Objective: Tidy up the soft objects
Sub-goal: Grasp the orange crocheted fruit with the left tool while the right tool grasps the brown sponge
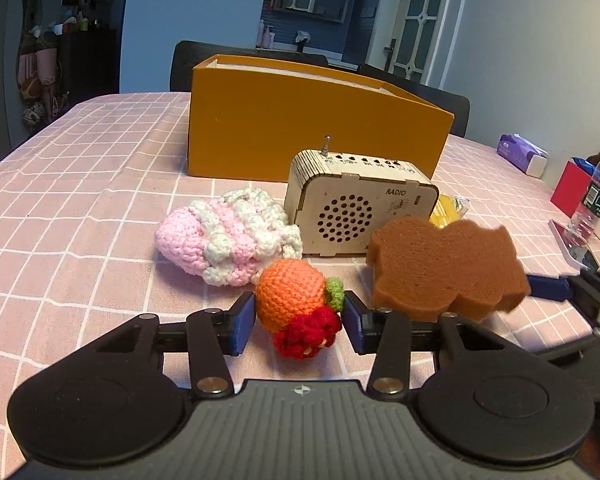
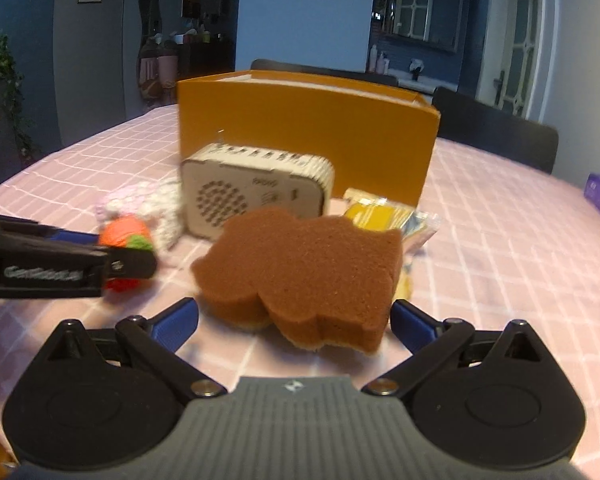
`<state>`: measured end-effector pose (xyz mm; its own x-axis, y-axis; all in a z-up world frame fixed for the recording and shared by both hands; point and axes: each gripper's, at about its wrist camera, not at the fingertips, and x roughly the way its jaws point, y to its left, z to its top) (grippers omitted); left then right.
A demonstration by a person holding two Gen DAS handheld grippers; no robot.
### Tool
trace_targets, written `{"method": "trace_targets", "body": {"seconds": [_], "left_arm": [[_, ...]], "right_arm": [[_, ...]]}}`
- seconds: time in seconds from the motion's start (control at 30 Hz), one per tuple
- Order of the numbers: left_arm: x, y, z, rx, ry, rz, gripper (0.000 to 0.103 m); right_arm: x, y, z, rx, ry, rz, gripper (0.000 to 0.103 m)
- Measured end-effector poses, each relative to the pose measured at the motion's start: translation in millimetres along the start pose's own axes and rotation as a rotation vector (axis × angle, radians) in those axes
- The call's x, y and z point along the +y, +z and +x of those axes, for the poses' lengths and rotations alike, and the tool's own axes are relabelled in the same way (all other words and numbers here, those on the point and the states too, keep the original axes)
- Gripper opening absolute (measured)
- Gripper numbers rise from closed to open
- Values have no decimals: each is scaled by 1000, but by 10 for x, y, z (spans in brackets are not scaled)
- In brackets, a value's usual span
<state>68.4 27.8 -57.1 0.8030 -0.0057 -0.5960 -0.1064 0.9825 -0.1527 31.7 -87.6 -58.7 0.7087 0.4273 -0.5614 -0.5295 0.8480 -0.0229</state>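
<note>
The left claw [image 1: 299, 316] is clamped on a crocheted fruit toy [image 1: 296, 304], its 2 blue pads pressing the orange body from either side, with the green leaf against the right pad and the red knitted part hanging just below the fingers. The toy sits low over the pink checked tabletop [image 1: 80, 208].

The right claw [image 2: 294, 322] stands wide apart, its blue fingertips [image 2: 176, 322] flanking the near edge of a brown sponge [image 2: 304, 272] without pressing it; the sponge lies between them on the tabletop.

Just behind the fruit toy lies a pink and white crocheted pouch [image 1: 228, 236], touching the left side of a small wooden radio [image 1: 356, 208] that stands upright with its speaker holes facing the cameras. A yellow packet [image 2: 384, 216] lies beside the radio, partly hidden behind the sponge. Behind all of these stands an open orange box [image 1: 312, 124], with dark chairs [image 2: 496, 132] past the far edge of the tabletop. At the right edge sit a purple tissue pack [image 1: 522, 154], a red box [image 1: 570, 192] and a plastic bottle [image 1: 592, 200].
</note>
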Motion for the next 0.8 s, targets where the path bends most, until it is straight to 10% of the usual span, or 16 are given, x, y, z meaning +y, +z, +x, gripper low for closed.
{"method": "trace_targets", "body": {"seconds": [0.17,0.37,0.8], "left_arm": [[24,-24,-11,17,-10,-3,52],[-1,-33,-36,14,-17,3,52],[-75,-72,-99,18,-31,19,52]], "right_arm": [[52,-129,-155,32,77,19,84],[0,-166,-216,-39,-17,-74,95],[-123,-69,173,-15,123,-260,95]]}}
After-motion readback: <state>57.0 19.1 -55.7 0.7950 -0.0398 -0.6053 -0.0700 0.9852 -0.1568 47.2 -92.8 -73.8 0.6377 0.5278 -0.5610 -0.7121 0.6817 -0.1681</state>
